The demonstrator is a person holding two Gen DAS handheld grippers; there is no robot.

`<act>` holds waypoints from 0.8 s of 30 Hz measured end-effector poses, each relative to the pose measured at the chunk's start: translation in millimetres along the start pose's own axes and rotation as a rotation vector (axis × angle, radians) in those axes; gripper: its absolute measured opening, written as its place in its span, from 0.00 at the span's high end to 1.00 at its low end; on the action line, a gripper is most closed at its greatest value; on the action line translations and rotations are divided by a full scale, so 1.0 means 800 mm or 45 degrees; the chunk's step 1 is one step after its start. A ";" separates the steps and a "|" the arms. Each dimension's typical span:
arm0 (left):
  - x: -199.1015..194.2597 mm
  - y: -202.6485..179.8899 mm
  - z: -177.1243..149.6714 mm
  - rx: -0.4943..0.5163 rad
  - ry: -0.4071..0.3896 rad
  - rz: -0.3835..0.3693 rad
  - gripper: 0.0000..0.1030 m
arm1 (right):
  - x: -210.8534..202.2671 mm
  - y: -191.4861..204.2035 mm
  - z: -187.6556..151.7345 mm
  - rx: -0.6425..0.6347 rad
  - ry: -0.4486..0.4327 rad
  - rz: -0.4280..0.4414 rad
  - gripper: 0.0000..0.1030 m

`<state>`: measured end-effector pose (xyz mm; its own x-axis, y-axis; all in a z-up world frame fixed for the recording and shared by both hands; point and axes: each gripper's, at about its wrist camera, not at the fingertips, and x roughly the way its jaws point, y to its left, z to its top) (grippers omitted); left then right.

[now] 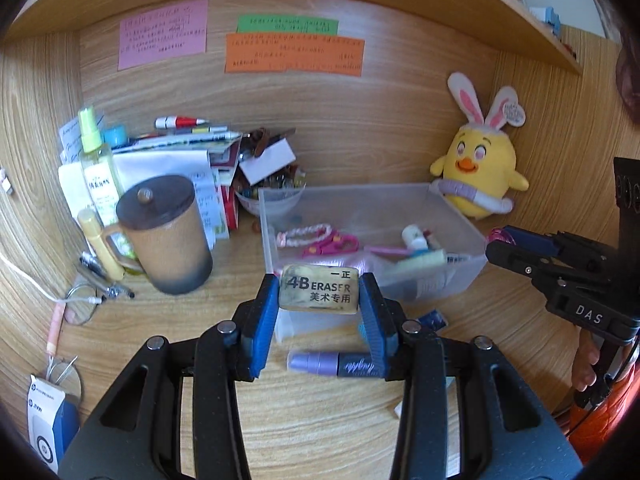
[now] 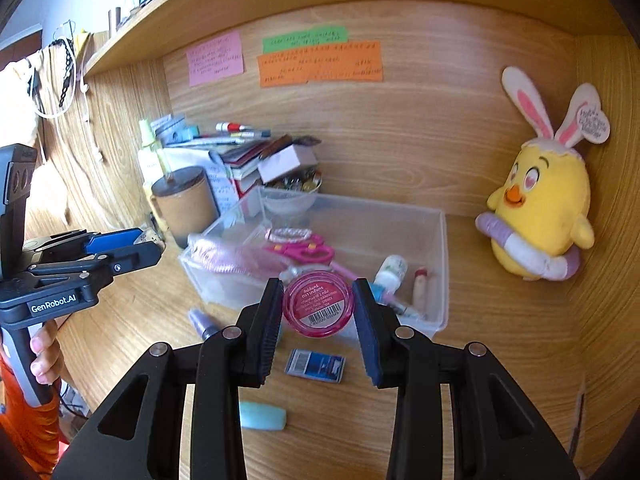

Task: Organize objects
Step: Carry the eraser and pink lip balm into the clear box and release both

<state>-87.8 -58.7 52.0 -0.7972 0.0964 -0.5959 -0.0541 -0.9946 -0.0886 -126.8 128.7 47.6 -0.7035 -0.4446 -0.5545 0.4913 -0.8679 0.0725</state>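
My left gripper (image 1: 319, 294) is shut on a worn yellowish 4B eraser (image 1: 319, 289), held above the desk just in front of the clear plastic bin (image 1: 452, 208). My right gripper (image 2: 318, 306) is shut on a small round pink jar (image 2: 318, 304), held over the bin's (image 2: 442, 264) near edge. The bin holds pink scissors (image 2: 308, 252), a bead bracelet, a small white bottle (image 2: 390, 270) and other small items. The left gripper also shows in the right wrist view (image 2: 140, 244), and the right gripper shows in the left wrist view (image 1: 520, 252).
On the desk lie a purple marker (image 1: 336, 364), a small blue packet (image 2: 315, 365) and a pale teal eraser (image 2: 262, 415). A brown lidded mug (image 1: 168, 232), a spray bottle, stacked papers and pens stand at the left. A yellow chick plush (image 2: 540, 216) leans at the right wall.
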 end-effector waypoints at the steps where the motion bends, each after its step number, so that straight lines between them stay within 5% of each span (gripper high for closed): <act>1: 0.002 0.000 0.005 -0.005 -0.009 -0.002 0.61 | 0.000 -0.004 0.004 0.009 -0.012 -0.010 0.69; 7: 0.018 0.002 0.028 -0.028 -0.023 0.010 0.61 | 0.014 -0.030 0.018 0.067 -0.020 -0.051 0.69; 24: 0.113 0.014 0.030 -0.068 0.185 0.005 0.61 | 0.095 -0.072 0.001 0.131 0.188 -0.067 0.69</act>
<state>-174.8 -62.4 16.2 -0.7015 0.1009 -0.7055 -0.0157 -0.9919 -0.1263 -208.9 144.9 2.2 -0.6401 -0.3672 -0.6748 0.3953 -0.9106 0.1205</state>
